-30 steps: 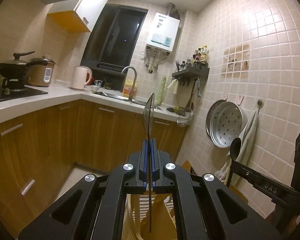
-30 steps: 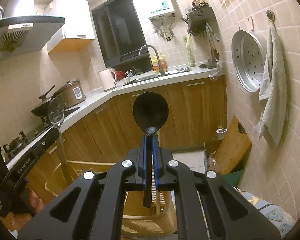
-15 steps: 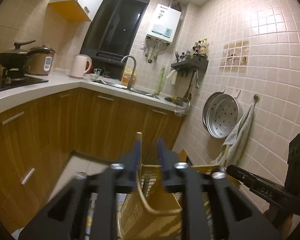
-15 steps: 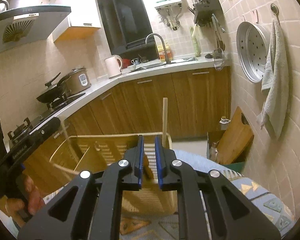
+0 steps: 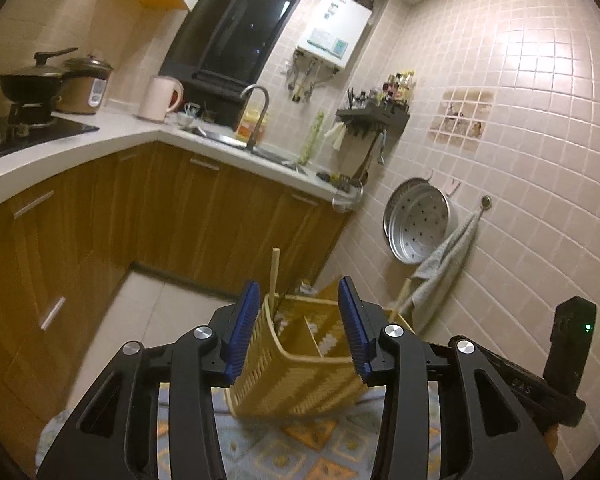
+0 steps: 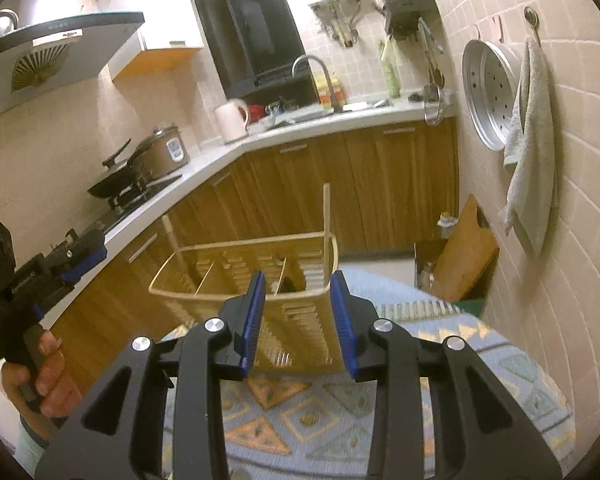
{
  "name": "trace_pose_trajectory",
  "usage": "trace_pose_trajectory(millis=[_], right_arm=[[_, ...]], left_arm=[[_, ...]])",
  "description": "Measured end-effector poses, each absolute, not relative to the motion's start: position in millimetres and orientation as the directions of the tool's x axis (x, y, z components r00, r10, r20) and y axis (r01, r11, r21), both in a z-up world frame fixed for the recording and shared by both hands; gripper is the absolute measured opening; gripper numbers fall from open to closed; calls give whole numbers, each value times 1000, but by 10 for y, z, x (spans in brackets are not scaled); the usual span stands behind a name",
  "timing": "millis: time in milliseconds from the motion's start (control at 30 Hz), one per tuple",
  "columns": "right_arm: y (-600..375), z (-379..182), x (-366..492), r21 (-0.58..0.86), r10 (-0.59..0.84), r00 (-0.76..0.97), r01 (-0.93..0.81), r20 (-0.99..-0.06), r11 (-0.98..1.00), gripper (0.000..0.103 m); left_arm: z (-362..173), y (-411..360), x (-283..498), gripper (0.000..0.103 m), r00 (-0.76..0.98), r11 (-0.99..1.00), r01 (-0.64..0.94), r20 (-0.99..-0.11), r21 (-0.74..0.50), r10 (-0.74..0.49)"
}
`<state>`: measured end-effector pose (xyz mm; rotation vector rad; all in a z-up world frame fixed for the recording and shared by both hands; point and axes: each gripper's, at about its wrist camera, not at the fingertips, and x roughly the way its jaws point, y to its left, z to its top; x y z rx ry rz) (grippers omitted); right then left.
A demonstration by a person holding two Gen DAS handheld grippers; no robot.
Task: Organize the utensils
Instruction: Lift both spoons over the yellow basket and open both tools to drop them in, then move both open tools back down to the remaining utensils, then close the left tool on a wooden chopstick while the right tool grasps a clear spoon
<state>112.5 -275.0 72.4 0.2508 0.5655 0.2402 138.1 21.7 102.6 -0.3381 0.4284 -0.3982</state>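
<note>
L wrist: left gripper [image 5: 298,326] wide, empty; right gripper [image 6: 298,318] wide, empty; both over basket [image 6: 244,276]

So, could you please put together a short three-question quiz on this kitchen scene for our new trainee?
1. True or false: the left gripper is shut on a spoon.
2. Multiple choice: the yellow utensil basket stands on A) the white counter, B) a patterned cloth, C) the stove.
3. Fill in: hanging on the tiled wall beside the grey towel is a perforated metal ____.

Key
1. False: its jaws stand open with nothing between them, as do those of the right gripper.
2. B: the patterned cloth.
3. Steamer tray.
</note>
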Motion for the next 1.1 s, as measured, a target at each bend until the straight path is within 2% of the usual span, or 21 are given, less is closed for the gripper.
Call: trace_pose_trajectory(millis=[200, 367, 633, 833, 1100], right_arm=[[-2715, 730, 950, 309, 318, 741, -156, -591, 938, 31], [-2637, 539, 802, 319, 335, 631, -144, -699, 937, 31], [-2434, 54, 627, 288, 314, 436, -126, -843, 949, 31], [-2699, -298, 553, 372, 353, 306, 7, -884, 928, 31], [-2872, -478, 483, 353, 322, 246, 90, -914, 931, 31]], left_arm=[[1026, 243, 1172, 41, 781, 860, 320, -403, -397, -477], [838, 100, 982, 41, 697, 875, 346, -531, -339, -482], [297, -131, 735, 41, 494, 863, 371, -713, -344, -497], [-74, -411, 540, 41, 367, 853, 440, -810, -282, -457], [-320, -653, 349, 41, 270, 827, 503, -863, -250, -426]])
